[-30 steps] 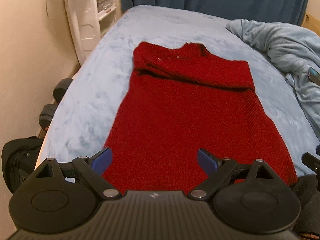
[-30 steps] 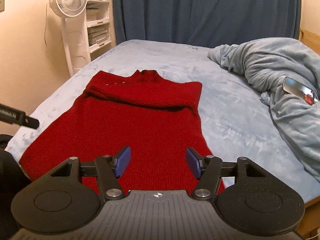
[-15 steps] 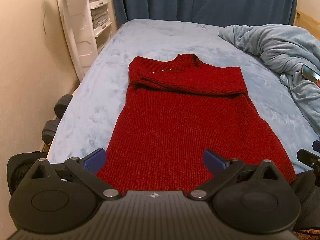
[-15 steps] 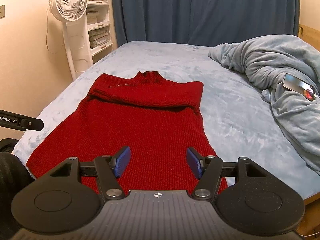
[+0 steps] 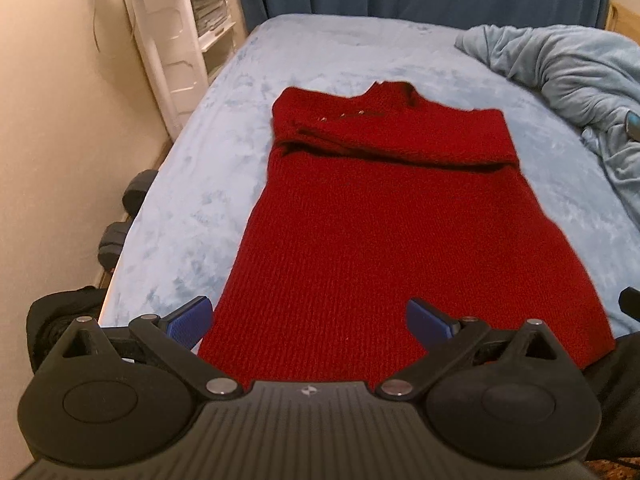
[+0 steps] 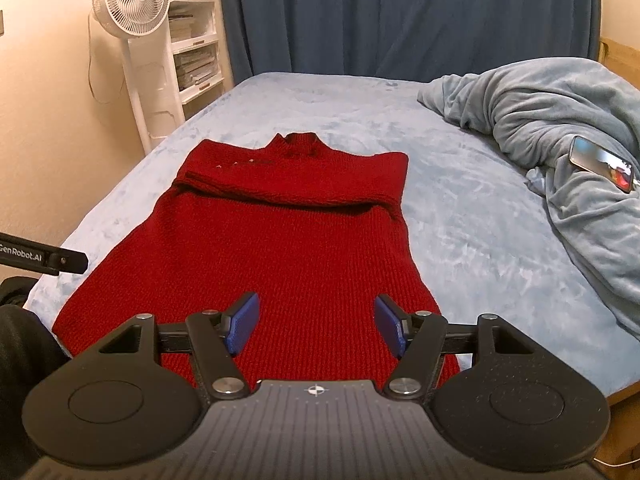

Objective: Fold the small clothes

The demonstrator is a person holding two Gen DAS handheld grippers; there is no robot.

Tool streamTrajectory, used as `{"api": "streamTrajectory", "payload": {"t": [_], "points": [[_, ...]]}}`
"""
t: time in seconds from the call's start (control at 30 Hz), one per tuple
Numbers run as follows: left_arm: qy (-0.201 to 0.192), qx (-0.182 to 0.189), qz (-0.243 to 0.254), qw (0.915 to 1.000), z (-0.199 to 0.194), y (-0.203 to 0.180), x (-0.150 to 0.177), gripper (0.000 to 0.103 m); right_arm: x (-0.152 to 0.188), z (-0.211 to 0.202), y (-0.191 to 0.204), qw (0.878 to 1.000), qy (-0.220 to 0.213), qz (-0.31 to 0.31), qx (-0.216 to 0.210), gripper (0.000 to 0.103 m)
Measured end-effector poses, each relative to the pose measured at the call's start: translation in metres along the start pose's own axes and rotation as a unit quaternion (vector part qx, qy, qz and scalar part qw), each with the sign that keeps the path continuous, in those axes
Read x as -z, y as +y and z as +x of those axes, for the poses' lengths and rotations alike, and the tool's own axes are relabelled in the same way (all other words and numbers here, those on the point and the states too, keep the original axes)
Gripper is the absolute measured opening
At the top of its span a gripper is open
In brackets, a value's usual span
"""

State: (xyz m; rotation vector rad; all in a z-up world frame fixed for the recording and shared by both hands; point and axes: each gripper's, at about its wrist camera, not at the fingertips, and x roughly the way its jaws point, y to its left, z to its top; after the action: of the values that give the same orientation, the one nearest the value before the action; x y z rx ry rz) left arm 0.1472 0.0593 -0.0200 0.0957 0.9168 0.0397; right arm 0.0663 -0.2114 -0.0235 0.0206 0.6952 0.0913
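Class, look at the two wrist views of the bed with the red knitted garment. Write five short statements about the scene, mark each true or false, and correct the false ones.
1. The red knitted sweater lies flat on the bed. True.
2. Its sleeves stretch out sideways. False: they are folded across the chest.
3. The left hand-held gripper is shut on the hem. False: its jaws stand wide open, holding nothing.
4. A phone rests on the crumpled blue blanket. True.
5. The right hand-held gripper grips the collar. False: it is open, near the hem.
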Motion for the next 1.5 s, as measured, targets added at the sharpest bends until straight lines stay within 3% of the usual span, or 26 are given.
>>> {"api": "streamTrajectory", "payload": {"t": [0.77,0.9,1.0,1.13,1.2,1.33,1.37,1.4,1.43,1.47,1.5], "points": [[0.055,0.003,-0.006,0.9984,0.048,0.015,0.003,0.103,0.002,0.039,-0.001,0.998,0.058,-0.019,0.021,0.066],[0.024,0.015,0.016,0.9995,0.071,0.034,-0.004,0.103,0.002,0.066,-0.037,0.997,0.079,-0.009,0.012,0.073],[0.027,0.016,0.032,0.9990,0.101,0.057,-0.010,0.103,0.000,0.094,-0.082,0.992,0.118,0.039,0.026,0.076],[0.068,-0.006,0.056,0.9961,0.143,0.073,-0.007,0.103,0.006,0.137,-0.135,0.976,0.189,0.098,0.036,0.078],[0.120,-0.001,0.062,0.9908,0.168,0.079,0.000,0.103,0.015,0.157,-0.151,0.968,0.220,0.121,0.023,0.078],[0.165,0.046,-0.001,0.9852,0.179,0.096,0.010,0.103,0.036,0.190,-0.160,0.942,0.292,0.163,-0.011,0.078],[0.187,0.065,-0.011,0.9801,0.180,0.099,0.010,0.103,0.041,0.193,-0.157,0.937,0.307,0.166,-0.023,0.078],[0.214,0.094,-0.021,0.9722,0.181,0.102,0.012,0.103,0.042,0.191,-0.150,0.939,0.305,0.153,-0.032,0.078],[0.215,0.101,-0.017,0.9711,0.179,0.101,0.014,0.102,0.042,0.187,-0.141,0.942,0.303,0.134,-0.049,0.064],[0.202,0.098,-0.004,0.9745,0.173,0.098,0.016,0.087,0.044,0.185,-0.133,0.941,0.310,0.119,-0.065,0.049],[0.189,0.101,0.007,0.9767,0.166,0.096,0.016,0.065,0.045,0.181,-0.128,0.942,0.310,0.110,-0.065,0.019]]}}
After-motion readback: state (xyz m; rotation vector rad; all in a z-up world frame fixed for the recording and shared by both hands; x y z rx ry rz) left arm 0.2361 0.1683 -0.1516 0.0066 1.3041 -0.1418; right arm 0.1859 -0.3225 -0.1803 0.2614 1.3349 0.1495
